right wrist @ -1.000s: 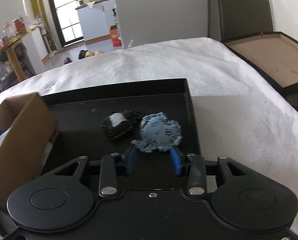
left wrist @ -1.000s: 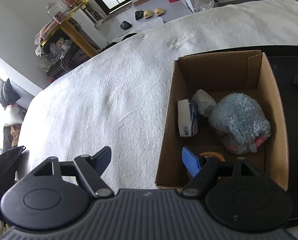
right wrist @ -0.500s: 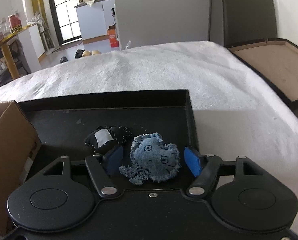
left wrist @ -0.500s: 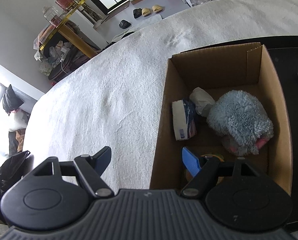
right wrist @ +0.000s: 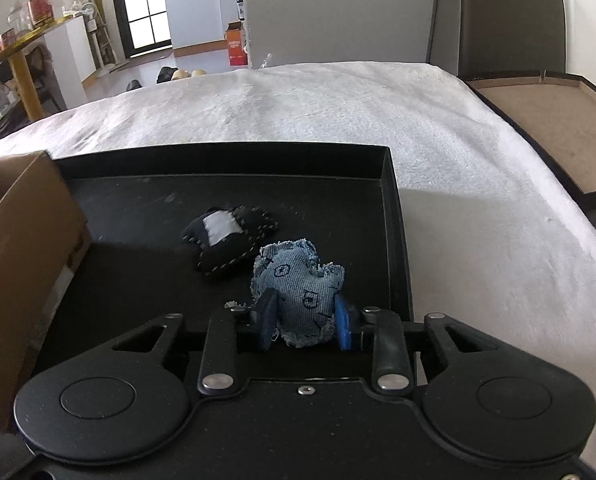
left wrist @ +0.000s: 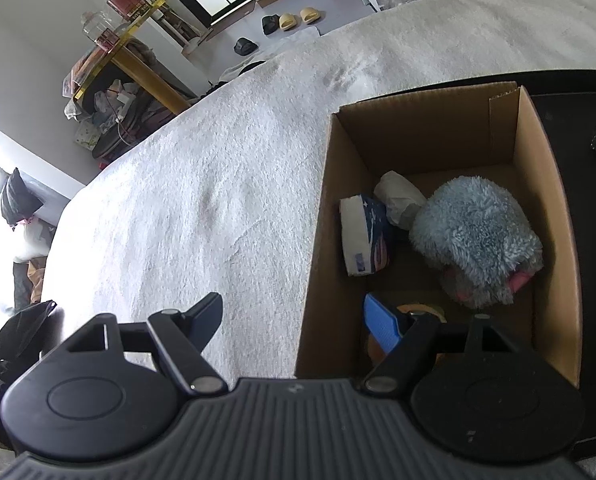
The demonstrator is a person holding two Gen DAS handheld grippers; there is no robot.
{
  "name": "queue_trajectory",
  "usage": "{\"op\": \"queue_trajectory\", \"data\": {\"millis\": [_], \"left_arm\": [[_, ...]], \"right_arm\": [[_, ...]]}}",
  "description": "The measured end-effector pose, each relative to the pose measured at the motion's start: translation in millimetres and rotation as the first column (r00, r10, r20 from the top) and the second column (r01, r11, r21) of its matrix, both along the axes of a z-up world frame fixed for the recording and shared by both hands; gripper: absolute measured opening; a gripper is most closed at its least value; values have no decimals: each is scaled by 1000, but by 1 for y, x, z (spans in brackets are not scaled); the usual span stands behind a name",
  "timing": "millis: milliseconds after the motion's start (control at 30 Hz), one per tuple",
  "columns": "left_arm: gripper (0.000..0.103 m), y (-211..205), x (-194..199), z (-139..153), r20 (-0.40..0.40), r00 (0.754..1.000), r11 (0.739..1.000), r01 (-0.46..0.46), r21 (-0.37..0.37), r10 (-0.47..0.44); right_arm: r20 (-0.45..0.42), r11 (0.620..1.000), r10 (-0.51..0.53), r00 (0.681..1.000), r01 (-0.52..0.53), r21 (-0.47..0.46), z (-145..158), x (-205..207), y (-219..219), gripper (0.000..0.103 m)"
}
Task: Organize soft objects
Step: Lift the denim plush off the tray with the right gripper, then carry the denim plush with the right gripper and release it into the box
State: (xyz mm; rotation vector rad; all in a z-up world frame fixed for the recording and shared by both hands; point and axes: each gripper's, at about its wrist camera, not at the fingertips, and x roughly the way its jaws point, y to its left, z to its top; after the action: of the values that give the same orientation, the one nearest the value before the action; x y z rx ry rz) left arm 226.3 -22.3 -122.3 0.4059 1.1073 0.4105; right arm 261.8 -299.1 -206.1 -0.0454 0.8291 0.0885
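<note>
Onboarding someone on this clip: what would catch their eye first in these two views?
First, the right gripper, whose jaws have just been closing, pinching a small frayed blue denim stuffed toy near the front of the black tray, with a black stitched pouch with a white patch just behind it. Next, the fluffy grey-blue plush toy filling the open cardboard box, with the open left gripper straddling the box's near left corner.
</note>
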Motion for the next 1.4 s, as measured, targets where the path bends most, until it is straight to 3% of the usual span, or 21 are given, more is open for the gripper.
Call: {"op": "queue_trajectory", "data": {"millis": [100, 267, 933, 1400], "left_arm": [[77, 4, -4, 3, 13, 1000, 1000, -2, -16, 2], [77, 9, -11, 8, 38, 999, 999, -1, -39, 2], [77, 40, -33, 23, 122, 992, 979, 4, -204, 21], [76, 57, -37, 22, 135, 991, 952, 23, -307, 20]], "right_arm": [[-2, 1000, -6, 1000, 6, 1, 5, -8, -1, 17], [18, 1000, -4, 1000, 4, -8, 18, -21, 0, 14], [150, 998, 68, 986, -68, -3, 77, -70, 36, 14], [198, 986, 165, 966, -166, -12, 102, -77, 79, 14]]}}
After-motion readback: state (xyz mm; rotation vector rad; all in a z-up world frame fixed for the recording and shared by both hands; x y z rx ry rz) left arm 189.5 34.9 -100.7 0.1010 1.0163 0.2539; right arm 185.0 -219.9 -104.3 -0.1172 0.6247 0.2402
